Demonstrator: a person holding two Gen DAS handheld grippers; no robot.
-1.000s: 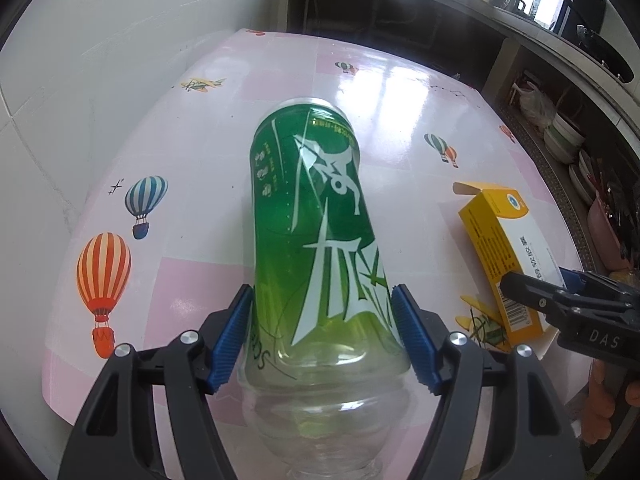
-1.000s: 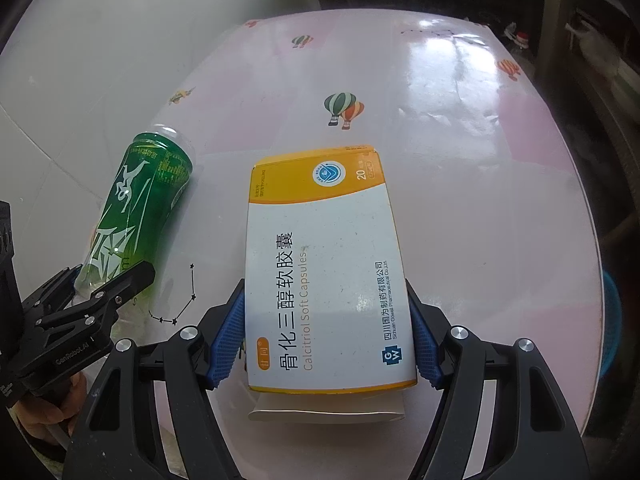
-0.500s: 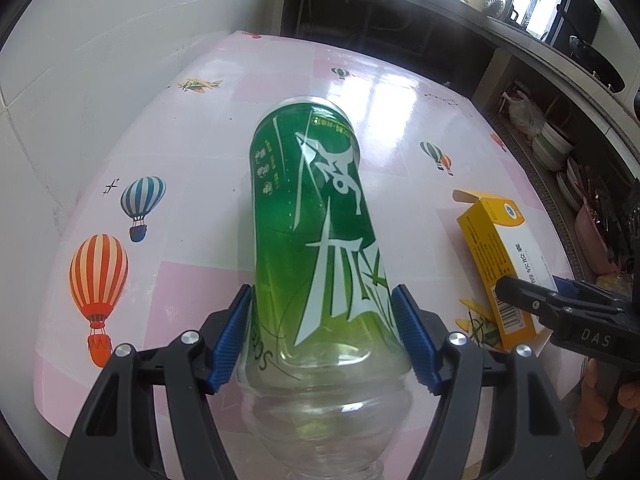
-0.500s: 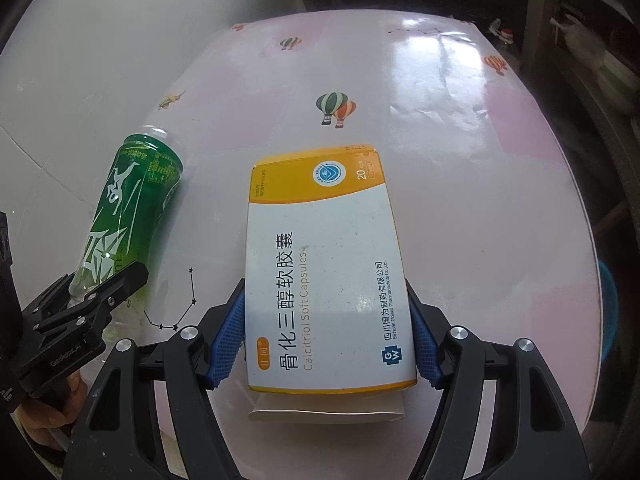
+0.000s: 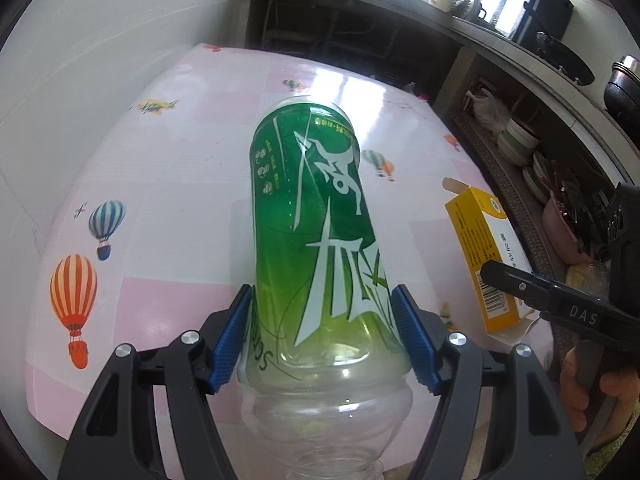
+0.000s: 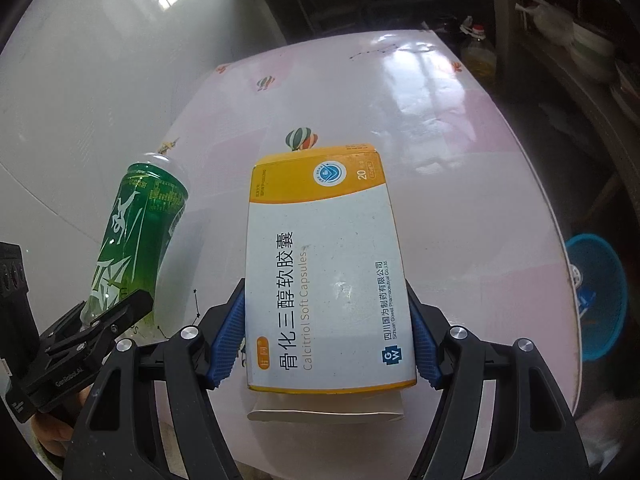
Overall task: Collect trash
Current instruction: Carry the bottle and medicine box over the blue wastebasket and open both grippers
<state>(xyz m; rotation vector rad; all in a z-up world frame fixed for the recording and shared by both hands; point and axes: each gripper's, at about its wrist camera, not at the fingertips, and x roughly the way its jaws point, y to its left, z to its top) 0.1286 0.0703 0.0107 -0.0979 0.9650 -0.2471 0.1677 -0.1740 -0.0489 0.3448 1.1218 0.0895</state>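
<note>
An empty plastic bottle with a green label (image 5: 316, 224) is clamped between the blue pads of my left gripper (image 5: 324, 336), its base pointing away over the pink table (image 5: 192, 184). My right gripper (image 6: 326, 336) is shut on a white and yellow medicine box (image 6: 324, 264), whose open flap hangs toward the camera. Both things are lifted off the tabletop. The right wrist view has the bottle (image 6: 136, 236) and the left gripper at lower left. The left wrist view has the box (image 5: 484, 256) and the right gripper's finger at right.
The table's cloth is pink with printed balloons (image 5: 74, 292). A white wall runs along its left side. A blue mesh basket (image 6: 596, 296) stands on the floor past the table's right edge. Dark shelves with stacked bowls (image 5: 520, 140) and a counter stand behind.
Both grippers have risen and tilted with their loads, so the table looks further off. The blue basket has come into the right wrist view. Neither grip has altered.
</note>
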